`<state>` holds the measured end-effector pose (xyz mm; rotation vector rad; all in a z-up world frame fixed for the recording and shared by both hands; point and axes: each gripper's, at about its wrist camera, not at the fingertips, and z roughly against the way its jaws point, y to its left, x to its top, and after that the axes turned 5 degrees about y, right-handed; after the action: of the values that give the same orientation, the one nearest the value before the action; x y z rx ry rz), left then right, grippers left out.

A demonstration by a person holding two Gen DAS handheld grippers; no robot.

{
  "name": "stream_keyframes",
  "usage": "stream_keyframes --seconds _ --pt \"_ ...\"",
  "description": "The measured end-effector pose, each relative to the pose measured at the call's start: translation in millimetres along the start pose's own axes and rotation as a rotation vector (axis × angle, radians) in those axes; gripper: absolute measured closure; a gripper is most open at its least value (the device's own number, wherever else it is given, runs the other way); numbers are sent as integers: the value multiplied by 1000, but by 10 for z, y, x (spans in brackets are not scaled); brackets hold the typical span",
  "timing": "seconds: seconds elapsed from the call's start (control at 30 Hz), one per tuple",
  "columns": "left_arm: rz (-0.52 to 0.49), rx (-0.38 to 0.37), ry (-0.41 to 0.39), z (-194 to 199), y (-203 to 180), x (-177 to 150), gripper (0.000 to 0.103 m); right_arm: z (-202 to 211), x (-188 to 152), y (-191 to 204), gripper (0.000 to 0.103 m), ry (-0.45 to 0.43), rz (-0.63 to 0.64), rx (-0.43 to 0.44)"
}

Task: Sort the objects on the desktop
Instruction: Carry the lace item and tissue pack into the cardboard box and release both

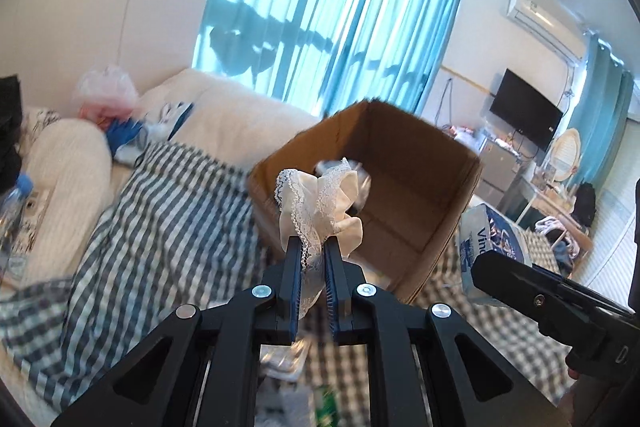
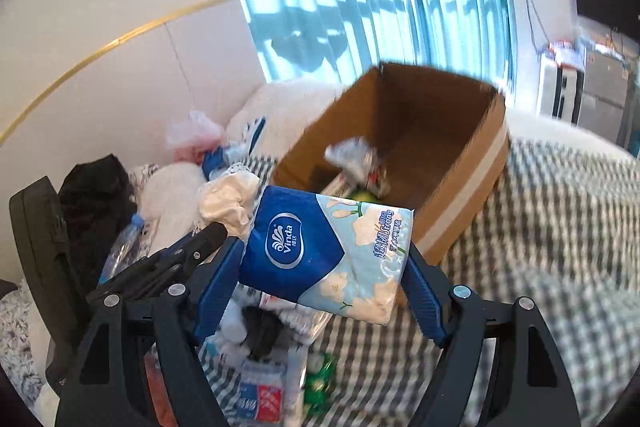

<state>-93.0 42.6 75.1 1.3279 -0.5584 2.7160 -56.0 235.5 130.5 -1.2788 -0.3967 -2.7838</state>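
My left gripper is shut on a cream lace-trimmed cloth and holds it up in front of the open cardboard box. My right gripper is shut on a blue Vinda tissue pack, held in the air just short of the same box. The tissue pack also shows at the right of the left wrist view, and the cloth shows in the right wrist view. The box holds crumpled wrappers.
The box stands on a bed with a checked blanket. White pillows and bags lie at the far left. Below my right gripper lie several packets and a small bottle. Blue curtains hang behind.
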Motion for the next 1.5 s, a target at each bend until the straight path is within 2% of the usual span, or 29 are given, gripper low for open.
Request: stream_keyframes --seconds 0.23,0.53,0.73,0.9,1.1,1.3,1.4,1.47,1.5 --pt "-19 -21 -31 -267 -276 368 92 -5 394 -127 27 -74 57 -38" --pt "-34 -34 -18 -734 -443 537 92 -338 796 -326 27 -91 87 -70" --pt "-6 -45 1 -1053 -546 662 92 -684 1061 -755 27 -78 -15 -93" --pt "8 -58 26 -1355 -660 729 92 -858 1147 -937 27 -70 -25 -117" --pt "5 -62 113 -1691 -728 648 92 -1069 1130 -1085 27 -36 -31 -130" --pt "22 -48 154 -1795 -675 557 92 -1147 1092 -1102 26 -24 -14 -150" --pt "24 -44 168 -1791 -658 556 92 -1143 1096 -1093 24 -25 -17 -133" --pt "15 -34 179 -1784 -663 562 90 -1134 1098 -1100 17 -34 -23 -123" --pt "14 -28 181 -1776 -658 563 86 -1123 1098 -1096 15 -38 -22 -123"
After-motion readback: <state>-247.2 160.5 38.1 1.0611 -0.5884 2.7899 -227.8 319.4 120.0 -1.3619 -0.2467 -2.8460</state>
